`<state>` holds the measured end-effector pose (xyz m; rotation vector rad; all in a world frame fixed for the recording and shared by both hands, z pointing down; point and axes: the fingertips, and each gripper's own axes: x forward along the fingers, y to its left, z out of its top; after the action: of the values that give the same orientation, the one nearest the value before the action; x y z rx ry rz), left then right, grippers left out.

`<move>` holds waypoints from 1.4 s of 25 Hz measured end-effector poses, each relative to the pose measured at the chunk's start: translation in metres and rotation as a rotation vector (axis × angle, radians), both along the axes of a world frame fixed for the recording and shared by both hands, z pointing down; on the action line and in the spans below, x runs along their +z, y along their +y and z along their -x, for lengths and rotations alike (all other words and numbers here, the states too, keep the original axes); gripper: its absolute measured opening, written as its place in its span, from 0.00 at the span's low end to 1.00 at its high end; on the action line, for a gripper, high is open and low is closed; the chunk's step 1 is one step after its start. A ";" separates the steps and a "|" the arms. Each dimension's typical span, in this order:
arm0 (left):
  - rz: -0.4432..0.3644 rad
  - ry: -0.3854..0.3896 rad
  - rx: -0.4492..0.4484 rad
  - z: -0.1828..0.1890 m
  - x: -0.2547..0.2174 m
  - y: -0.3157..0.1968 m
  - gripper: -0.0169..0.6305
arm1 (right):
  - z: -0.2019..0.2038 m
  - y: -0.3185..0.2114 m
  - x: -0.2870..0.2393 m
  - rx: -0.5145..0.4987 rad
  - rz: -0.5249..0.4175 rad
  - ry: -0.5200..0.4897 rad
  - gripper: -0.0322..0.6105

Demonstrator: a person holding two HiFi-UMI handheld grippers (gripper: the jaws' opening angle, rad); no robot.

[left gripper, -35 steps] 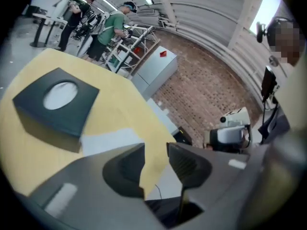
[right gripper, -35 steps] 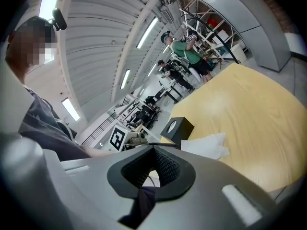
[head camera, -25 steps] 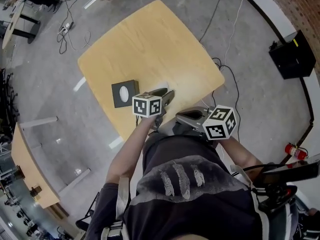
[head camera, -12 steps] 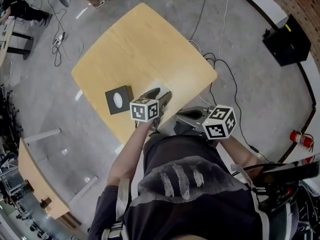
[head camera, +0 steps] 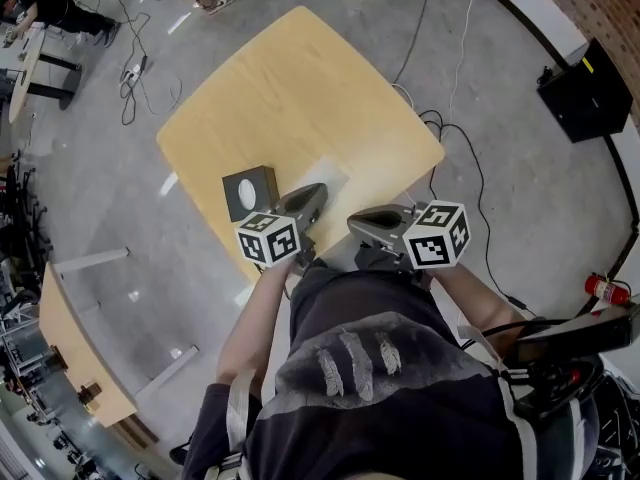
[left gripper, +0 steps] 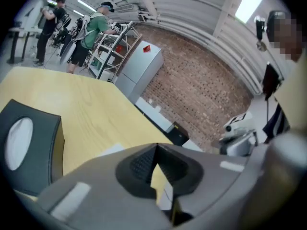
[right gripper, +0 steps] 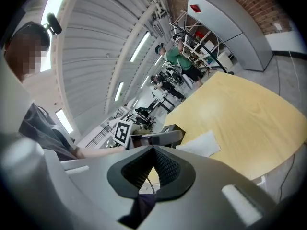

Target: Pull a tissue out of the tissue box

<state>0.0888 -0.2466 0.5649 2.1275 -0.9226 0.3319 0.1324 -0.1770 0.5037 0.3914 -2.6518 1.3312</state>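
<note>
On the pale counter (head camera: 300,88) the black tissue box (head camera: 250,192) sits just left of the left tool (head camera: 316,192), whose jaws have just closed on nothing; the right tool (head camera: 356,224), also shut and empty, lies farther right.

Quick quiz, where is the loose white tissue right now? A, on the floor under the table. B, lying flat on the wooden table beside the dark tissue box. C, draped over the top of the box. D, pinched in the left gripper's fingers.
B: the white tissue lies flat on the wooden table, beside the dark tissue box.
</note>
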 end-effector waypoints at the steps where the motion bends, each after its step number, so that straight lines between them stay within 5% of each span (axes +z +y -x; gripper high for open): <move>1: -0.014 0.037 0.001 0.005 -0.016 0.006 0.03 | 0.004 -0.001 -0.001 0.004 0.018 -0.023 0.05; 5: -0.109 0.068 -0.032 0.027 -0.067 0.018 0.03 | 0.015 -0.010 -0.001 -0.016 0.067 -0.087 0.05; 9: -0.197 0.207 -0.135 0.052 -0.111 0.017 0.03 | 0.046 -0.022 -0.011 -0.066 -0.007 -0.110 0.05; 14: -0.350 0.072 -0.196 0.074 -0.133 0.015 0.03 | 0.068 -0.024 -0.049 -0.086 -0.107 -0.195 0.05; 29: -0.443 0.231 -0.205 0.157 -0.177 0.093 0.03 | 0.160 0.067 -0.089 -0.136 -0.287 -0.074 0.05; 35: -0.454 0.203 -0.191 0.193 -0.173 0.138 0.03 | 0.206 0.111 -0.099 -0.167 -0.310 -0.060 0.05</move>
<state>-0.1038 -0.1085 0.3923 2.3947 -1.1497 -0.2094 -0.0737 -0.0656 0.4045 0.1610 -2.8723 0.9000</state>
